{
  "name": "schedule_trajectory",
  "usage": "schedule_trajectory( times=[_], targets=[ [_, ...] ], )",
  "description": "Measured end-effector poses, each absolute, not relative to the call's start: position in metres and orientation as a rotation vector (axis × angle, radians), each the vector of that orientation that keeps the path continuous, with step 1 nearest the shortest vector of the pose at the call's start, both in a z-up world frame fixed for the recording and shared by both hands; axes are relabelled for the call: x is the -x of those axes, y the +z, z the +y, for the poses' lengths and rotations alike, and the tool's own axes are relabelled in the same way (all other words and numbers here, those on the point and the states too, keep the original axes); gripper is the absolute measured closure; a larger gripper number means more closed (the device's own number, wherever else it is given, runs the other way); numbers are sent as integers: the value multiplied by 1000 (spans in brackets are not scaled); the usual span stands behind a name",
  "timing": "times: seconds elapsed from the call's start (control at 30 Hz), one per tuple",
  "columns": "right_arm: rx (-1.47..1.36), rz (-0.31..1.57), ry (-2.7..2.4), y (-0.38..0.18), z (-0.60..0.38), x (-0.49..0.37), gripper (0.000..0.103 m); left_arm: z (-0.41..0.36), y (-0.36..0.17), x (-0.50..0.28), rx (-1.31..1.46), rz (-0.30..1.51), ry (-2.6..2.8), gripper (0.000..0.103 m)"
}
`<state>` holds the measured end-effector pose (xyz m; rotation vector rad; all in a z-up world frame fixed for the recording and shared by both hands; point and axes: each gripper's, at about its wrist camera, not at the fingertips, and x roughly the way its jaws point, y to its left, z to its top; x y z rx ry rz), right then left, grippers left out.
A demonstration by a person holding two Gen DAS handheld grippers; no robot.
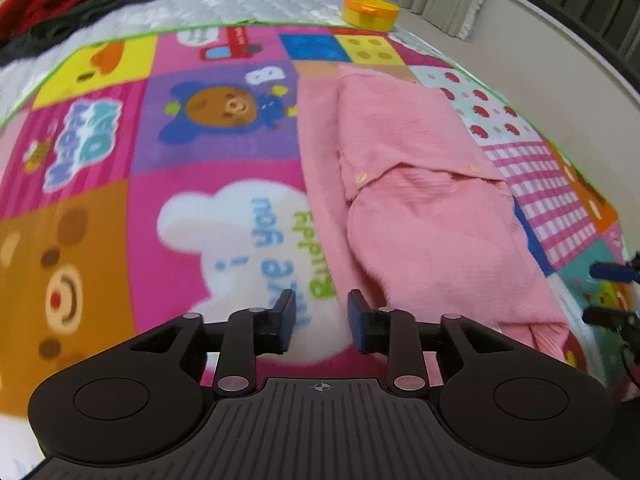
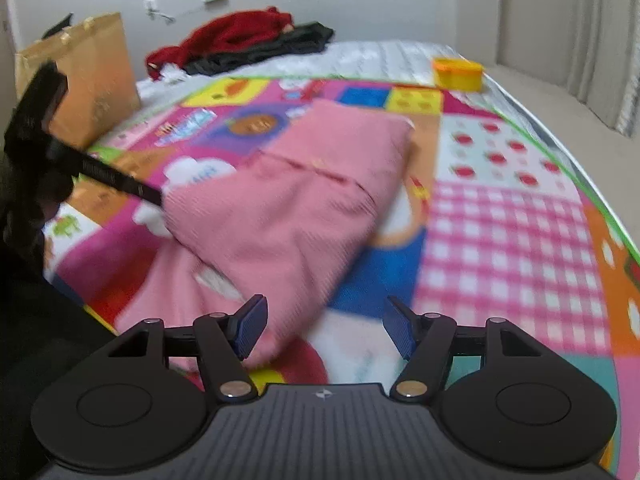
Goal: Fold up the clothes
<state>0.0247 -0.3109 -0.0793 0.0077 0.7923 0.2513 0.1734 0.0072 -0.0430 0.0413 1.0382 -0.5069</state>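
Both the left gripper (image 1: 321,320) and right gripper (image 2: 324,330) stand apart, empty. Near the blanket's (image 1: 224,136) right edge, the folded pink shirt's (image 1: 420,184) loose layers could slide apart if grabbed singly.

Plain pink garment (image 1: 420,200) on a patchwork play mat (image 1: 180,184): magenta, purple, yellow and orange squares, cartoon bears, pink-and-white gingham, red apples on white, lime-green edging. Yellow-orange tub (image 1: 370,10) at one o'clock; red and black clothes (image 2: 248,42) at eleven, beside a tan paper bag (image 2: 92,76).
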Motion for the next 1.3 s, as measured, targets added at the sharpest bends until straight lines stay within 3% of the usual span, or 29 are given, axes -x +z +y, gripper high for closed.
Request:
schedule_trajectory(
  times=[0.13, 0.27, 0.3, 0.33, 0.4, 0.47, 0.57, 0.77, 0.97, 1.17, 1.3],
  targets=[
    [74, 828, 352, -85, -275, -59, 39, 9, -50, -162, -40, 1060, -502, 54],
    [250, 847, 441, -99, -227, -85, 42, 7, -57, -161, -49, 1089, -474, 48],
    [309, 851, 431, -104, -216, -90, 62, 7, -57, -161, -36, 1098, -477, 46],
    [353, 860, 405, -108, -208, -94, 72, 8, -57, -162, -27, 1103, -481, 44],
    [297, 859, 400, -101, -214, -98, 84, 7, -55, -161, -40, 1095, -494, 40],
    [257, 874, 426, -94, -220, -96, 87, 6, -53, -161, -57, 1086, -511, 37],
    [305, 938, 520, -92, -226, -78, 85, 4, -50, -162, -70, 1078, -533, 32],
    [412, 917, 526, -93, -243, -35, 59, -2, -44, -164, -86, 1061, -563, 26],
    [647, 833, 532, -101, -238, -19, 39, -10, -43, -164, -116, 1051, -593, 24],
    [674, 788, 446, -83, -262, -12, 38, -8, -40, -169, -133, 1038, -610, 18],
    [861, 792, 396, -103, -268, -1, 38, -3, -46, -175, -114, 1038, -627, 16]
  ],
)
